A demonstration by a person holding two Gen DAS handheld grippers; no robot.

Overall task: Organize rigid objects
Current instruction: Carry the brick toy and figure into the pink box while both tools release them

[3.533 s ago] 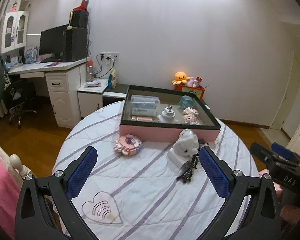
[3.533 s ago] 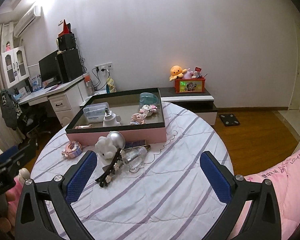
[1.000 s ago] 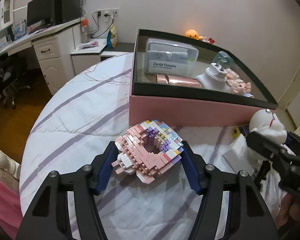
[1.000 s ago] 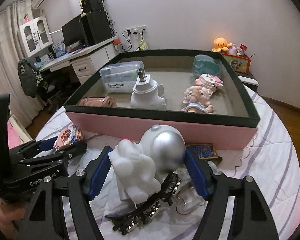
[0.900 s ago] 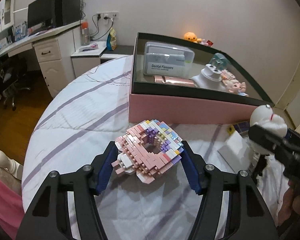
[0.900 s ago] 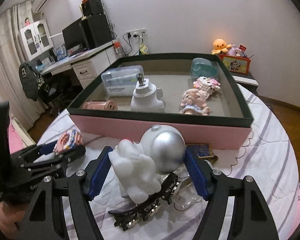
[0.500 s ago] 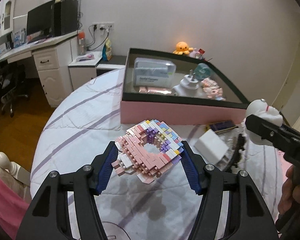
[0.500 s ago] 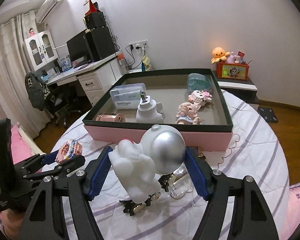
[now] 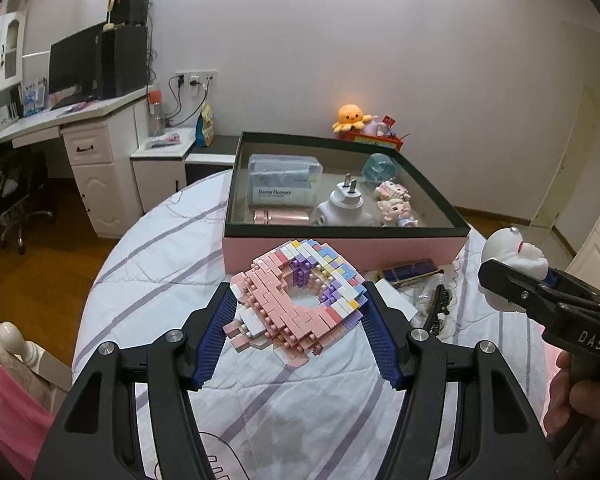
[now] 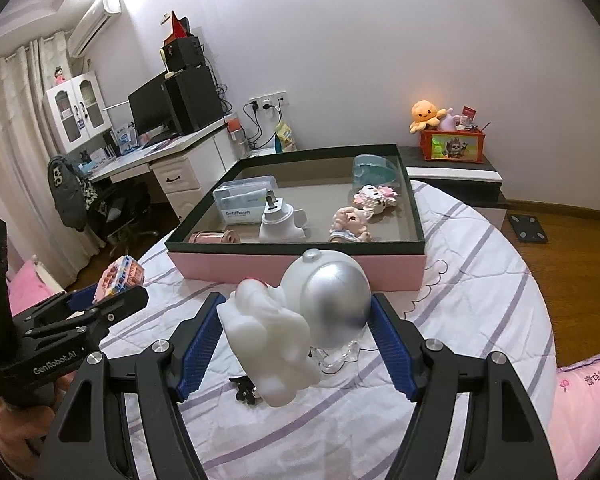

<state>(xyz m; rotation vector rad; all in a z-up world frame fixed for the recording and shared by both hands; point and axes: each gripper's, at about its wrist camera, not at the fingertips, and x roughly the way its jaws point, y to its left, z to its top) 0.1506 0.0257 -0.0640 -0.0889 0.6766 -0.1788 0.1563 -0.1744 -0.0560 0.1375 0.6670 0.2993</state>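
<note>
The left gripper [image 9: 298, 326] is clamped on the pink brick model [image 9: 296, 300] and holds it in the air, in front of the pink box [image 9: 340, 249]. The right gripper [image 10: 298, 338] is clamped on the white figure with a silver helmet [image 10: 300, 320], also lifted above the striped cloth [image 10: 472, 280], in front of the box and to the right of the brick model

Left wrist view: hair clip [image 9: 440, 311] half hidden behind right blue pad [image 9: 382, 340]; white card [image 9: 396, 305] mostly covered by brick donut [image 9: 298, 306]. Heart decal [image 9: 220, 464] cut by bottom edge. Right wrist view: clear glass item [image 10: 338, 357] & black clip [image 10: 245, 391] mostly behind astronaut figure [image 10: 300, 320]. Flosser box [image 10: 244, 200] small print unreadable.
</note>
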